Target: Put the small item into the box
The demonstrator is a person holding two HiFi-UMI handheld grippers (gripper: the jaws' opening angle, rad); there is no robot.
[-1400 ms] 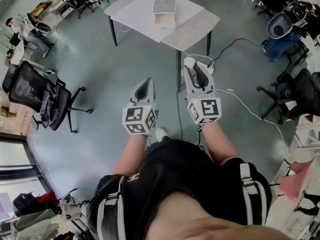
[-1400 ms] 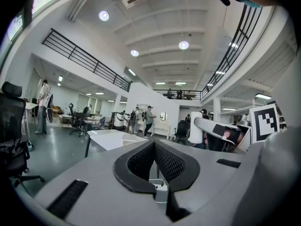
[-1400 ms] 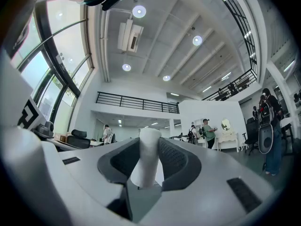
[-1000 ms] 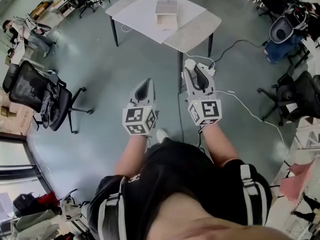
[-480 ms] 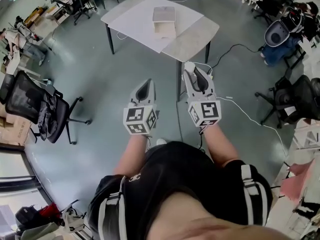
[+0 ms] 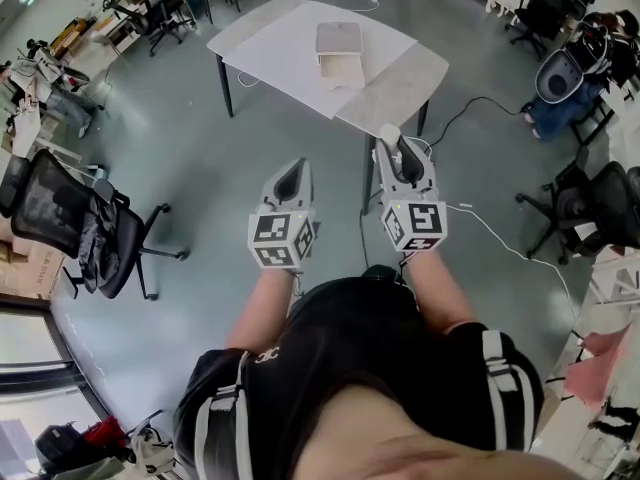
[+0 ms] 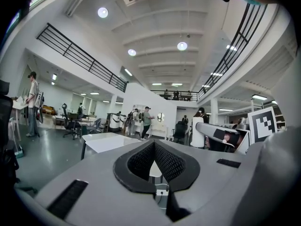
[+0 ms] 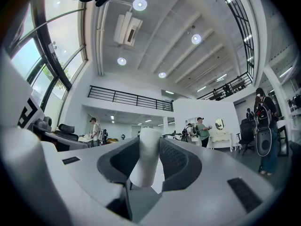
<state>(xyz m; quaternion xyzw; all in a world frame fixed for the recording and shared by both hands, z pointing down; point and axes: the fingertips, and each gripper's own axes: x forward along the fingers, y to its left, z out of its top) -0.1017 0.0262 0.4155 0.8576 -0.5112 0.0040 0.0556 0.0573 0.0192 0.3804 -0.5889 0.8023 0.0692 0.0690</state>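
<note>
Walked a bit closer, so the box [image 6: 340, 53] on the surface [image 6: 280, 48] looks nearer, right gripper [image 6: 393, 140] pinching the small white cylinder [image 8: 146, 157], left gripper [image 6: 292, 168] pressed together, empty, drop-off not yet reachable.

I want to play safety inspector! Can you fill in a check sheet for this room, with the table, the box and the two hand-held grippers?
Surface: pale table, only the box on it.
Job's things: box on the table; white cylinder in the right hand-held gripper.
Clutter: nothing seen on the table besides the box.
Grippers: left hand-held gripper shut, empty; right hand-held gripper shut on the white cylinder; both short of the table.
Cables: white cable across the floor at right; black cable beside the table.
Surroundings: grey floor; black office chair at left; more chairs at right.
</note>
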